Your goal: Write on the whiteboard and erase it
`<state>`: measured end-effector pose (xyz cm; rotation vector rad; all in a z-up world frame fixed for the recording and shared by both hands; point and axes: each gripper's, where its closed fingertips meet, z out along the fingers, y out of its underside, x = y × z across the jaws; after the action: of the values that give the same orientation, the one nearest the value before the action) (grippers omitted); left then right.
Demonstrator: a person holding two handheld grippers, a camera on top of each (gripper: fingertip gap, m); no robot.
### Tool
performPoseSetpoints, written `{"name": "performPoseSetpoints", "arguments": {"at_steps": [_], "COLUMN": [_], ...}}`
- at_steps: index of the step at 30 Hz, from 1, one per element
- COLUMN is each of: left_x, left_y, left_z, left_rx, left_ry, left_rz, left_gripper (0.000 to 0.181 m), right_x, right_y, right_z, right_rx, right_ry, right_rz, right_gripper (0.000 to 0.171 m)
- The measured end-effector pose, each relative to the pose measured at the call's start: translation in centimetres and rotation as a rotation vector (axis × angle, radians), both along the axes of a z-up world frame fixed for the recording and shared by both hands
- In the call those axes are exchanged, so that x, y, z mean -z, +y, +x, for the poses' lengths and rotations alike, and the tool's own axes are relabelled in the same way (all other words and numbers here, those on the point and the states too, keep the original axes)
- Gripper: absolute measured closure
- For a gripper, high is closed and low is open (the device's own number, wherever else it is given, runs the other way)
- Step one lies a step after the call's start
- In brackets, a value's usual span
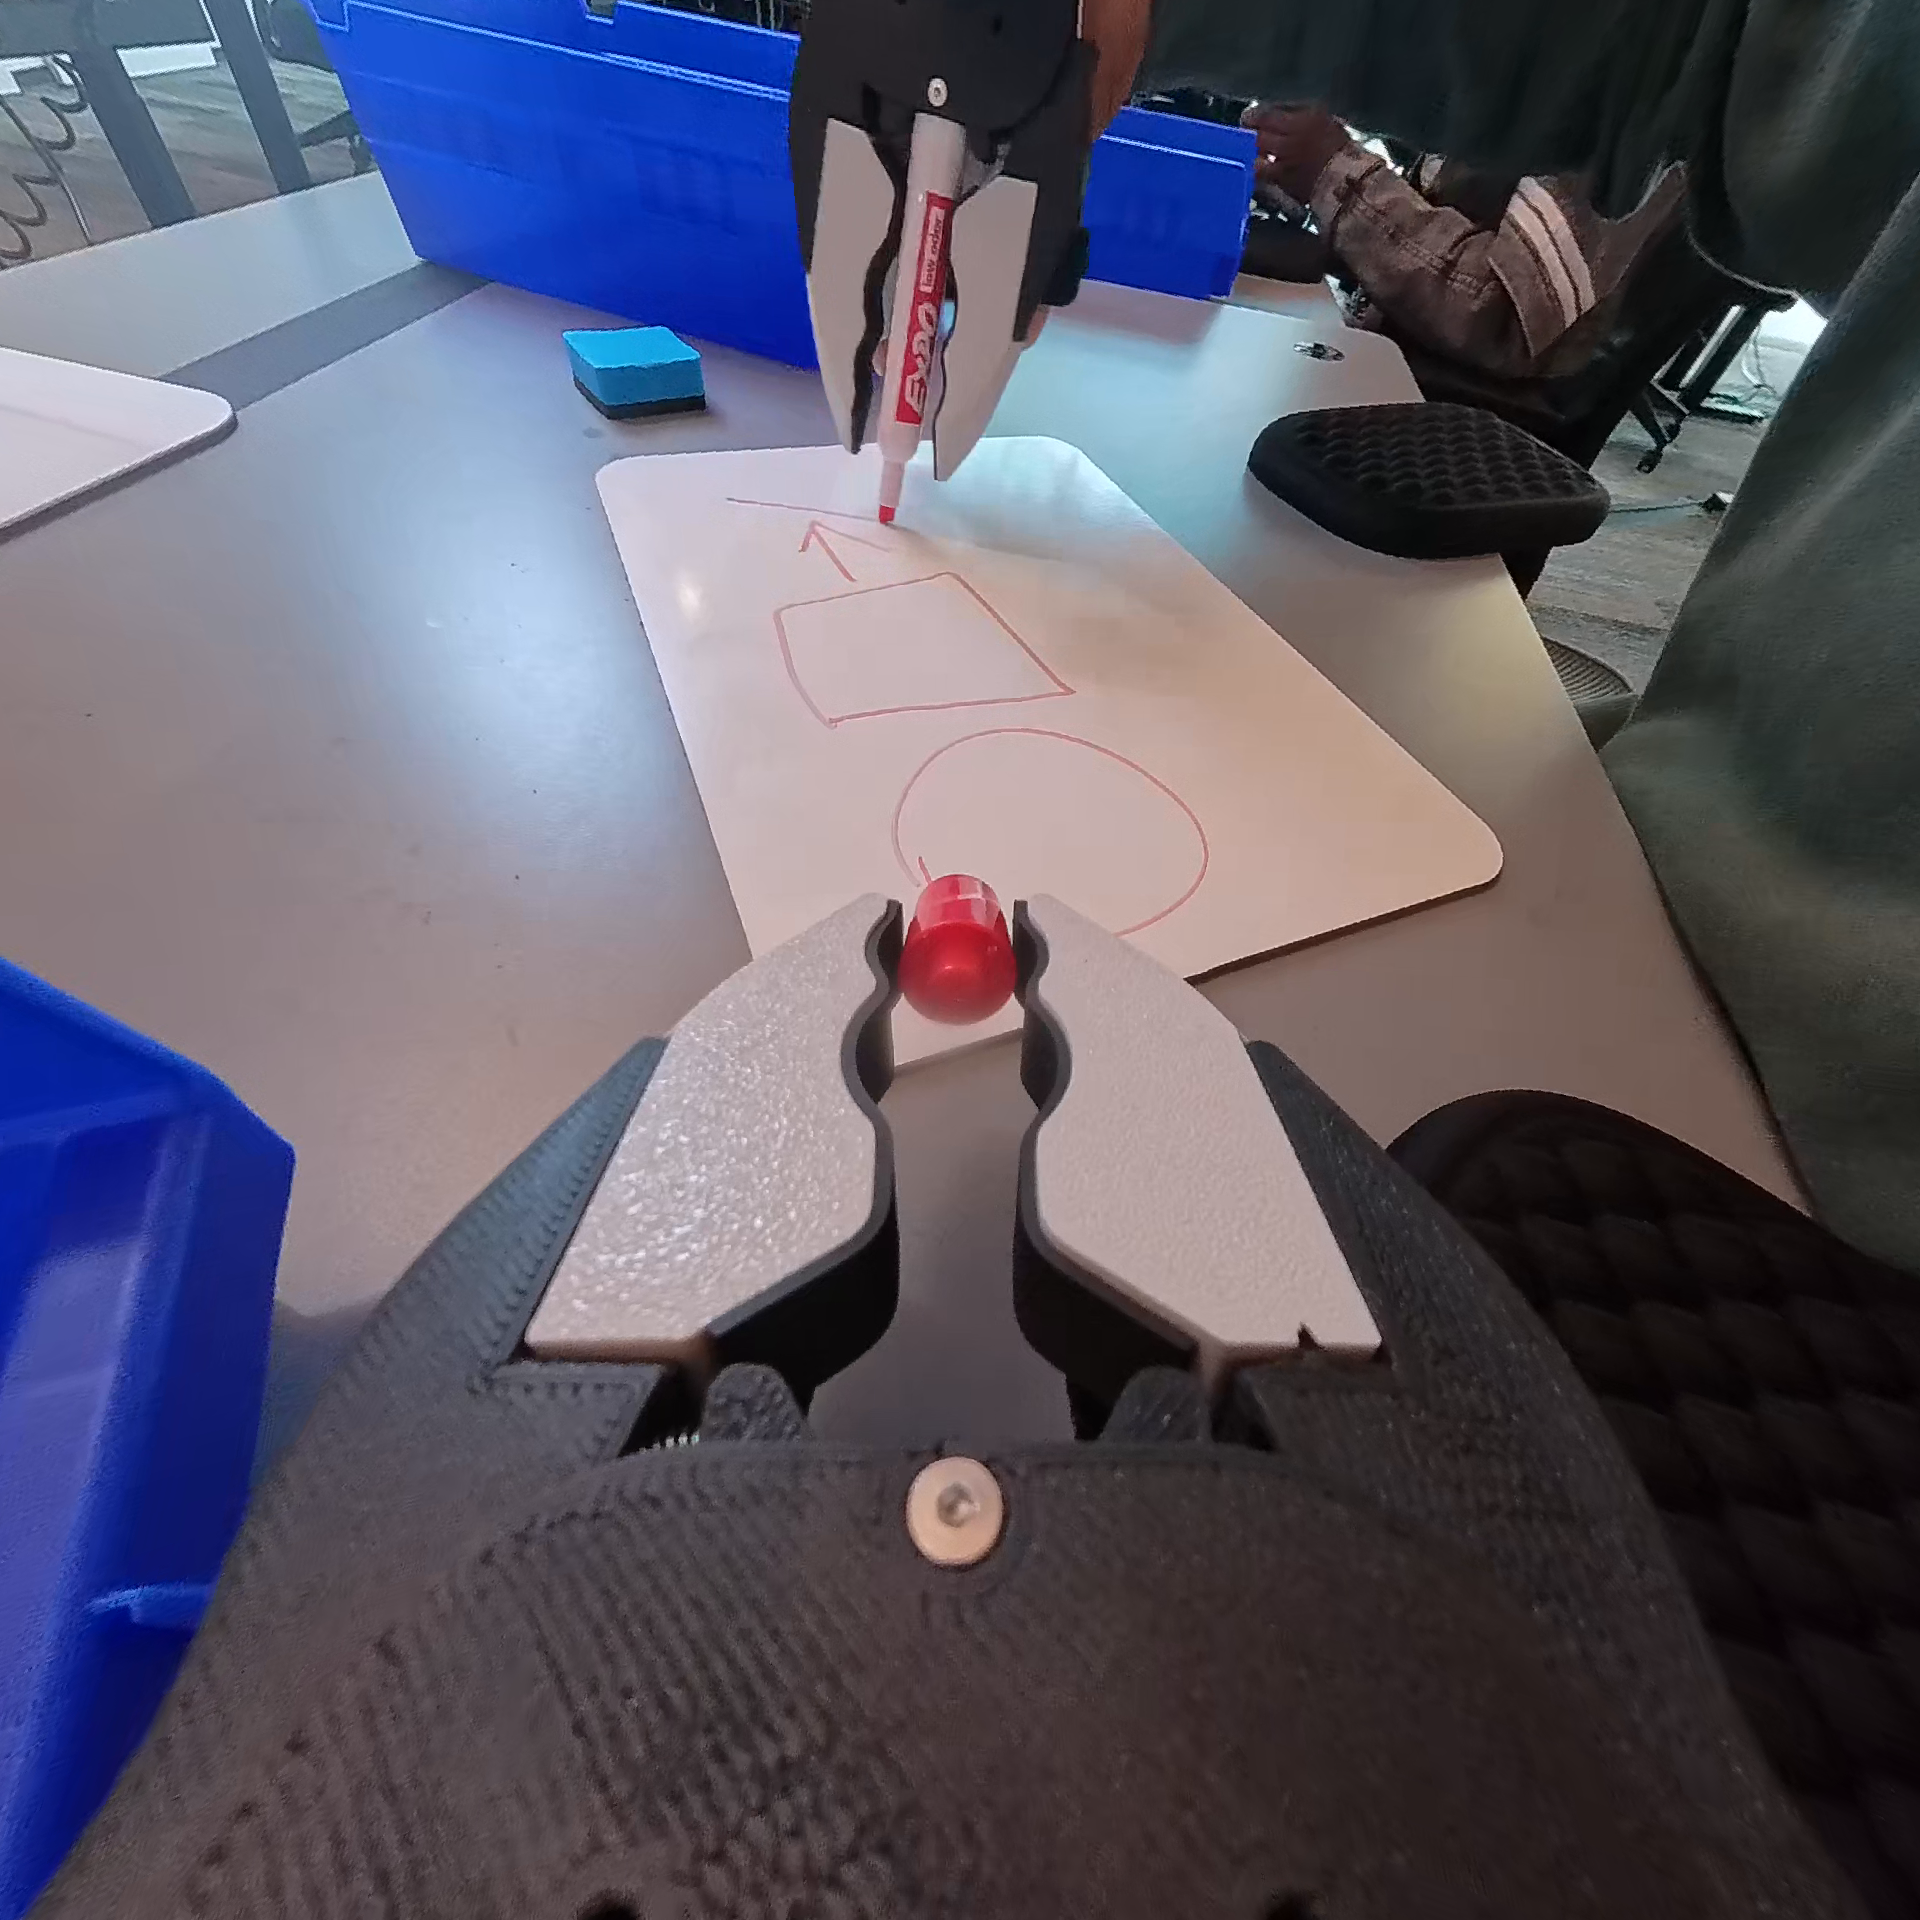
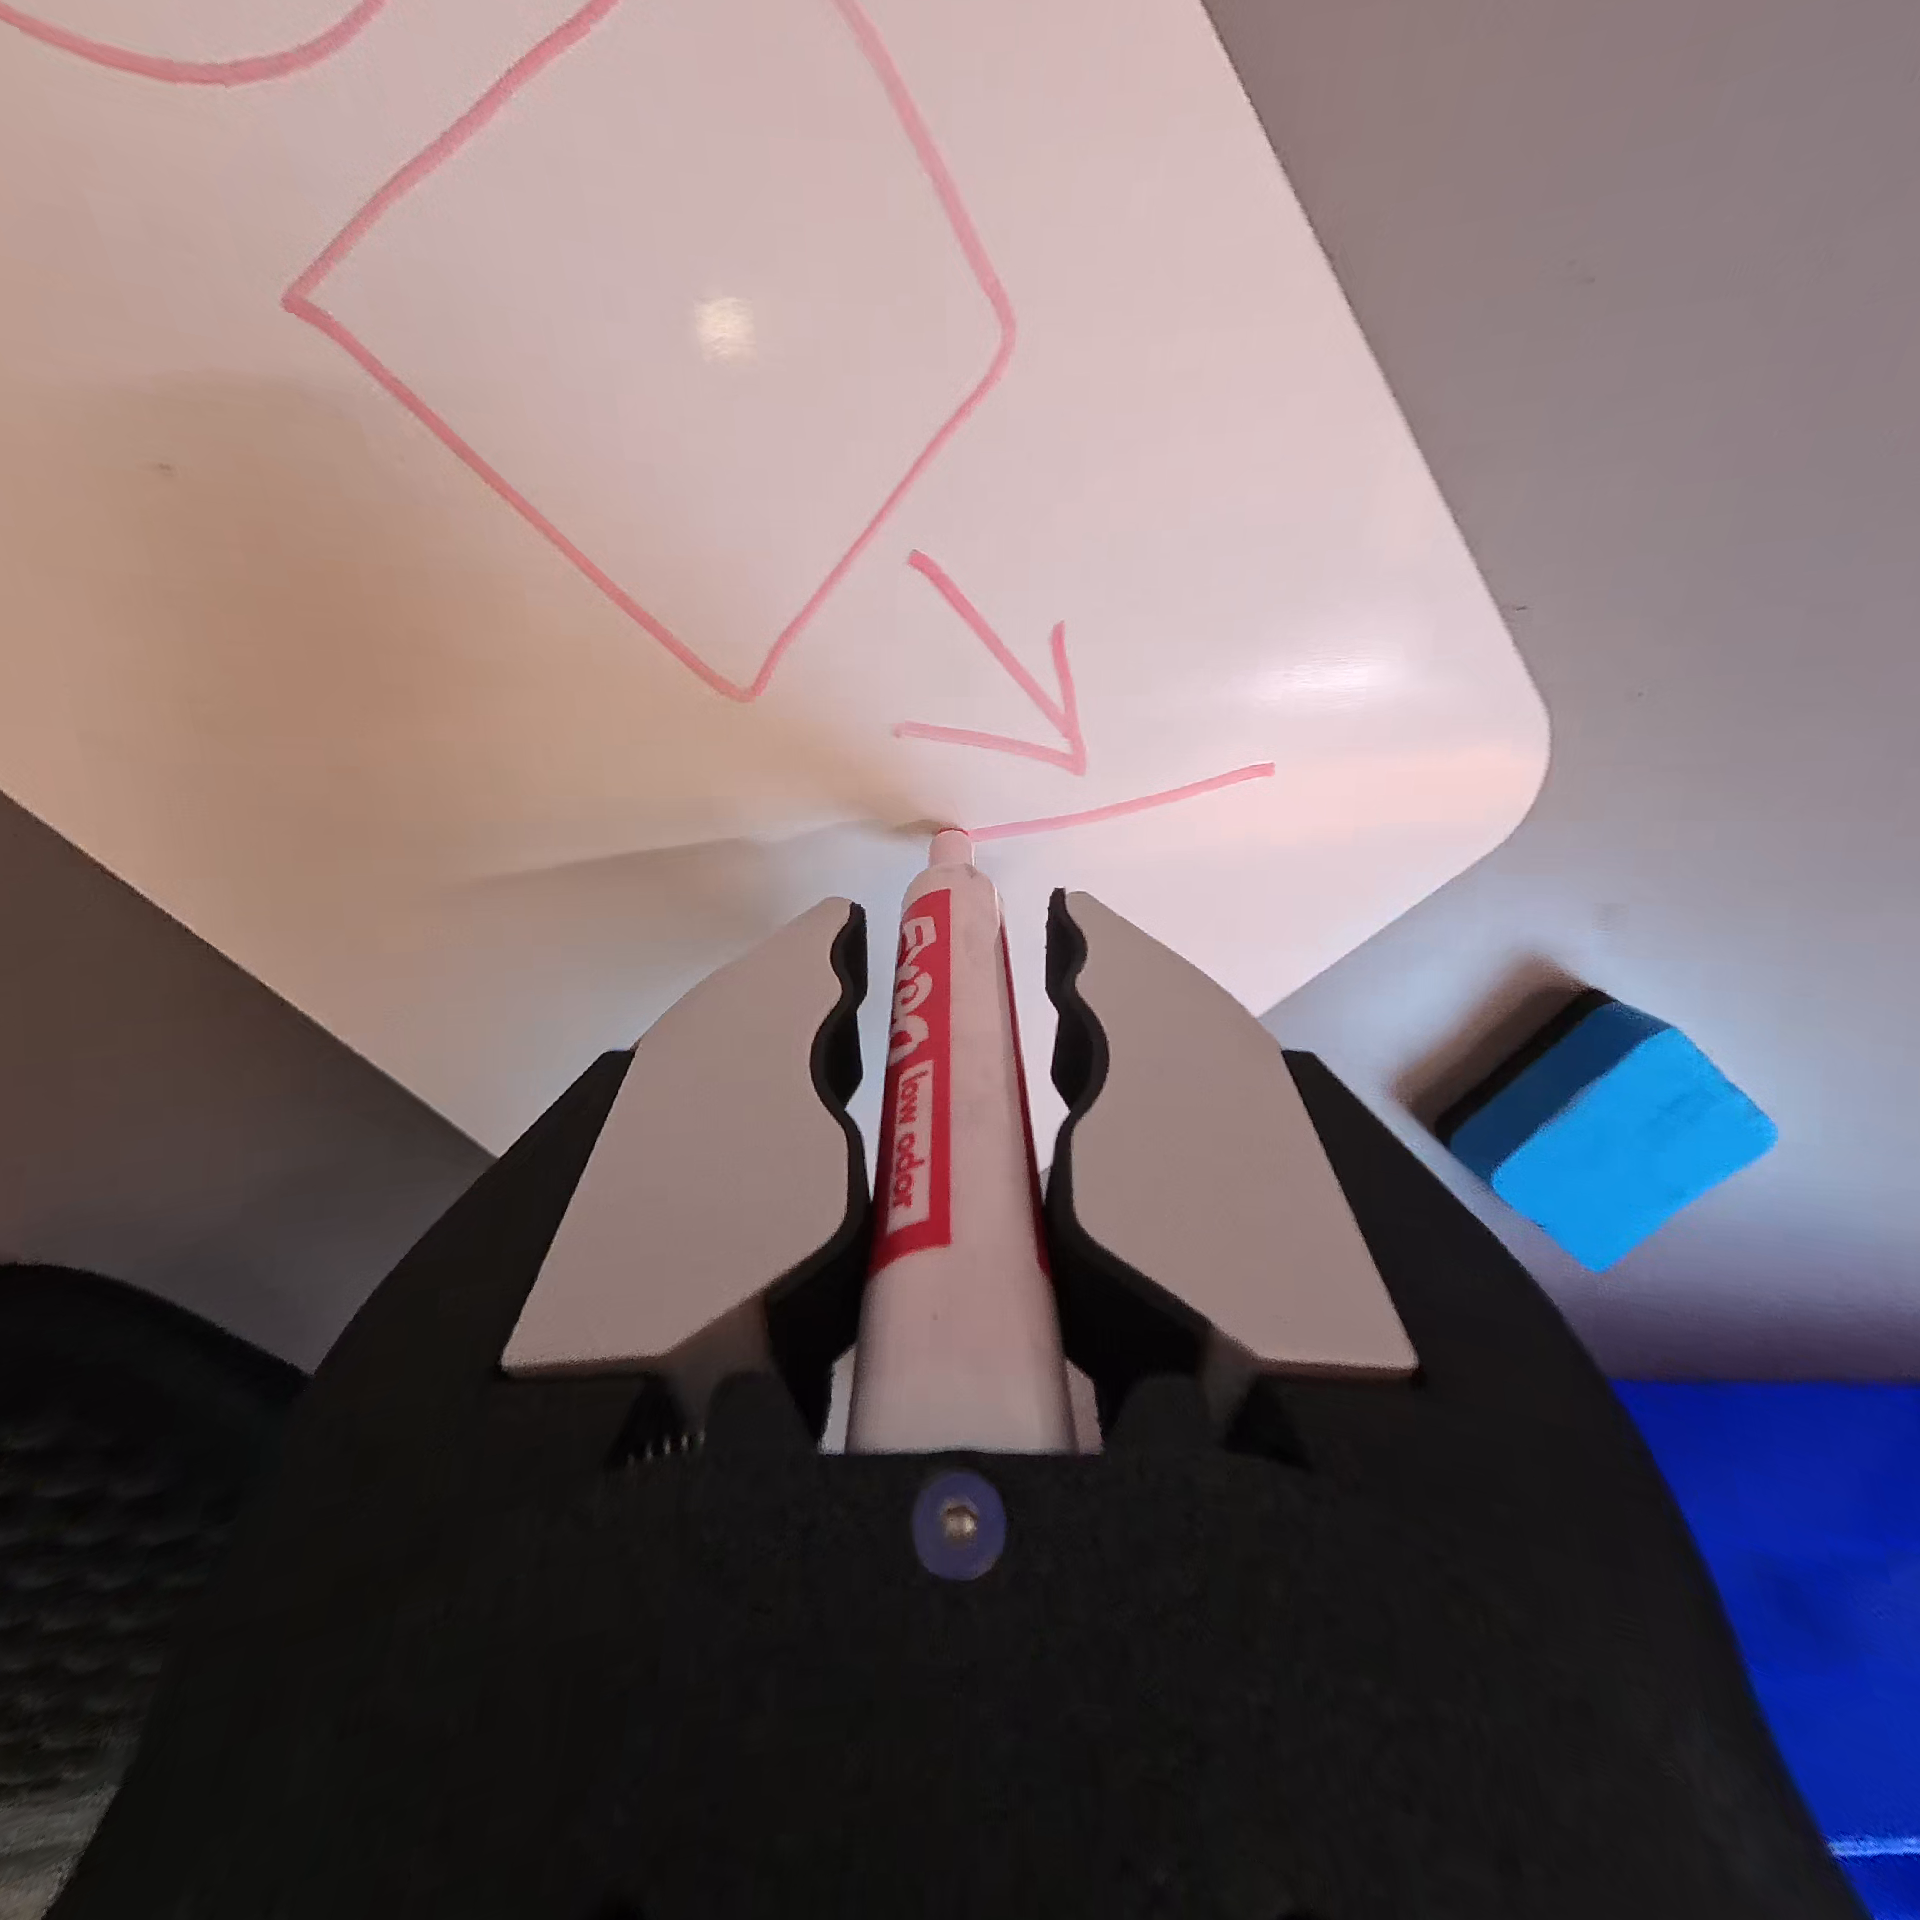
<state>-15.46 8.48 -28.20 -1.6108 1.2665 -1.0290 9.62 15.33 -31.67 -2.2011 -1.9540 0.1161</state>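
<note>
Left hand-held gripper (image 1: 954, 956) pinches red cap (image 1: 954, 961) at whiteboard (image 1: 1247, 665) 6 o'clock edge; right hand-held gripper (image 2: 956, 914) clamps marker (image 2: 951, 1143), tip touching board at 12 o'clock: writing step, likely next recap, then eraser (image 1: 635, 371) on surface (image 1: 364, 727) at 11 o'clock.

A large blue bin (image 1: 623, 177) is seen on the grey tabletop (image 1: 312, 727); beside it, a person's sleeve (image 1: 1455, 260).
</note>
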Motion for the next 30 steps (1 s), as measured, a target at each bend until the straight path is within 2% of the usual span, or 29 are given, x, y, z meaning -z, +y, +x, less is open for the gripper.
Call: {"name": "performPoseSetpoints", "arguments": {"at_steps": [7, 18, 30], "left_x": [0.0, 0.0, 0.0], "left_y": [0.0, 0.1, 0.0], "left_z": [0.0, 0.0, 0.0], "left_rx": [-0.003, -0.002, 0.002], "left_ry": [0.002, -0.001, 0.002], "left_rz": [0.003, -0.001, 0.004], "left_gripper": [0.161, 0.161, 0.161], "right_x": [0.0, 0.0, 0.0], "right_y": [0.5, 3.6, 4.7], "right_z": [0.6, 5.0, 2.9], "right_rx": [0.019, 0.129, 0.094], "right_ry": [0.001, -0.058, -0.036], "right_rz": [0.011, 0.054, 0.069], "right_gripper": [0.137, 0.137, 0.137]}}
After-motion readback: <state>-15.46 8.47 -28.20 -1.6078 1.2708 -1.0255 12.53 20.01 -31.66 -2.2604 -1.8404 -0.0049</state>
